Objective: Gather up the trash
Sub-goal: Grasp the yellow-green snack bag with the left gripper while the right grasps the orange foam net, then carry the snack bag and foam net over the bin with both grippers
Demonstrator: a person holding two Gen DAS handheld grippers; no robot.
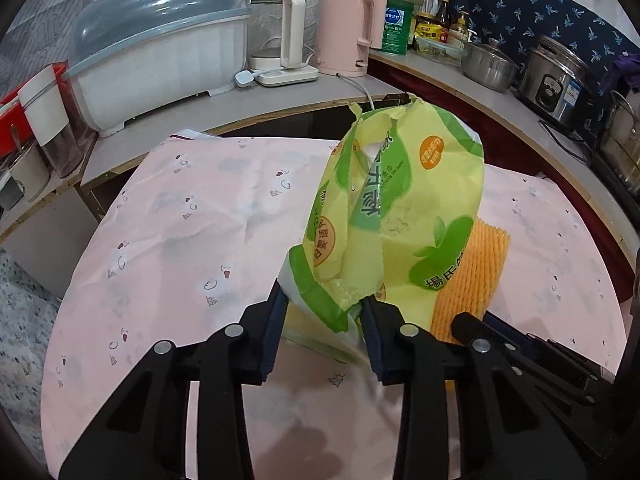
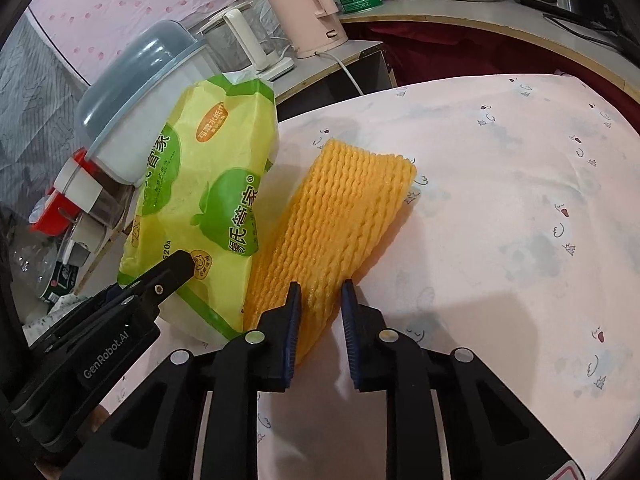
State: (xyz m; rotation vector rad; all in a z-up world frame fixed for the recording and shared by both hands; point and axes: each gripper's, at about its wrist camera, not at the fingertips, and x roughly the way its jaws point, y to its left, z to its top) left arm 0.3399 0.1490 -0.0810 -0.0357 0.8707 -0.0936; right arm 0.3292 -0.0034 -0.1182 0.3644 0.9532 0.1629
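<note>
A torn yellow-and-green tissue wrapper (image 1: 400,200) stands up from the pink tablecloth (image 1: 180,220). Its lower end sits between the pads of my left gripper (image 1: 322,306), which is shut on it. Just right of the wrapper, an orange foam fruit net (image 2: 344,216) lies slanted on the cloth and leans against the wrapper (image 2: 200,188). My right gripper (image 2: 322,292) is shut on the net's near end. In the right wrist view, one black finger (image 2: 176,268) of the left gripper presses the wrapper's lower edge. The net (image 1: 476,276) shows behind the wrapper in the left wrist view.
Behind the table runs a counter holding a white dish drainer with a grey lid (image 1: 160,40), a glass kettle (image 1: 280,40) and a pink kettle (image 1: 348,32). Steel pots (image 1: 490,66) and a rice cooker (image 1: 560,76) stand at the right. Cups and a red box (image 1: 24,100) crowd the left edge.
</note>
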